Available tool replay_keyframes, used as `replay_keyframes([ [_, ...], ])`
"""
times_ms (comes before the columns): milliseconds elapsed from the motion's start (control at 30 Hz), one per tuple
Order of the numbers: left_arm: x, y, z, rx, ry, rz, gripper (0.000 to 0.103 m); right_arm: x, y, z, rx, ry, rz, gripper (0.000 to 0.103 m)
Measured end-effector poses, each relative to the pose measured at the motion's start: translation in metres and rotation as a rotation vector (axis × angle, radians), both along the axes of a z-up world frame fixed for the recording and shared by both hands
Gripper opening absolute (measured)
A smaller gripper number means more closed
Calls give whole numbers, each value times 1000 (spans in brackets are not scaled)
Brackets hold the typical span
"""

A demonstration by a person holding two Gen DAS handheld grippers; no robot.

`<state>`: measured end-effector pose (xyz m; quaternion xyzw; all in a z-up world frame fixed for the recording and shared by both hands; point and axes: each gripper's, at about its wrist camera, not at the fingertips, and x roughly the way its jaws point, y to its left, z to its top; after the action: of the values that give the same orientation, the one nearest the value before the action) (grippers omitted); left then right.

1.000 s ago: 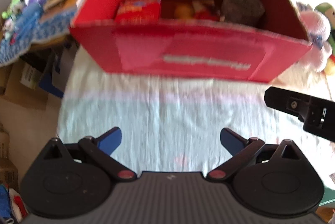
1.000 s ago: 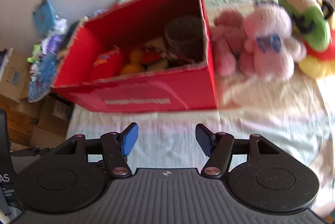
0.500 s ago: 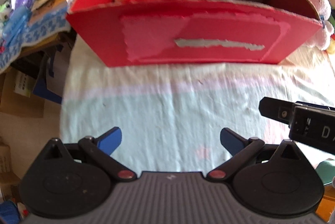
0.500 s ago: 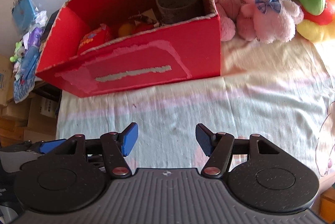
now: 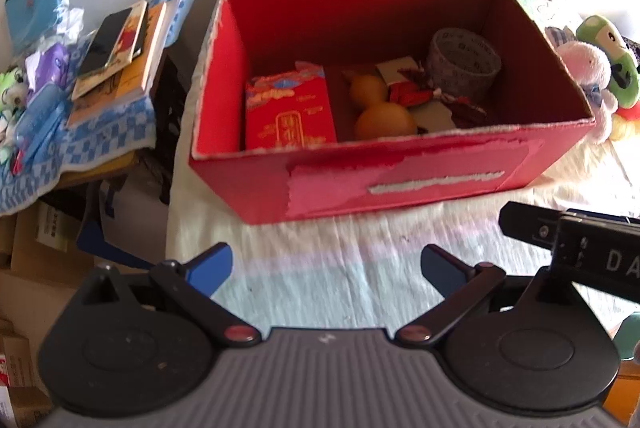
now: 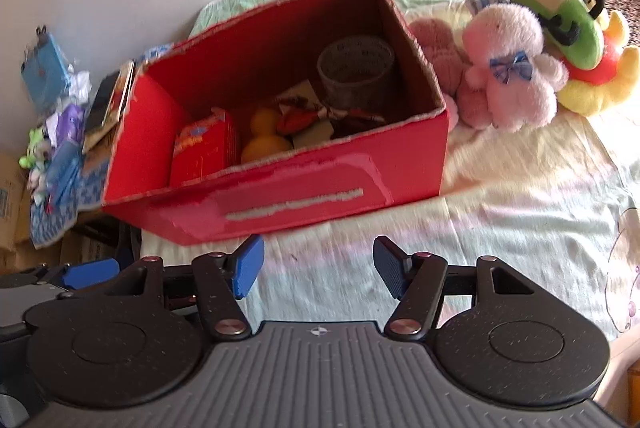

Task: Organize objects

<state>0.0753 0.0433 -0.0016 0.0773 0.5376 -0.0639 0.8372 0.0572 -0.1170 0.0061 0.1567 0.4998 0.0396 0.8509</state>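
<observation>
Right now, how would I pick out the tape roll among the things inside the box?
Find the big open red cardboard box on the bed. Look into its far right corner, nearest the plush toys outside. The wide grey printed tape roll stands there on end, the only hollow ring; its neighbours are a red packet and an orange gourd.

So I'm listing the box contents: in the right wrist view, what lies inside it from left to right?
Red packet → orange gourd → red-and-white wrapped bundle → grey tape roll, all inside the red box.
</observation>
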Motion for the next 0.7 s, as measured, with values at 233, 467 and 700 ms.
replay_keyframes([
  [233, 12, -4, 25, 9, -88, -25, 100, 2, -7, 18, 34, -85, -40, 62],
  [467, 29, -13, 37, 13, -142, -1, 101, 14, -18, 23, 48, -155, -31, 62],
  [700, 40, -23, 30, -8, -131, 41, 100, 26, -27, 31, 16, -203, -11, 63],
])
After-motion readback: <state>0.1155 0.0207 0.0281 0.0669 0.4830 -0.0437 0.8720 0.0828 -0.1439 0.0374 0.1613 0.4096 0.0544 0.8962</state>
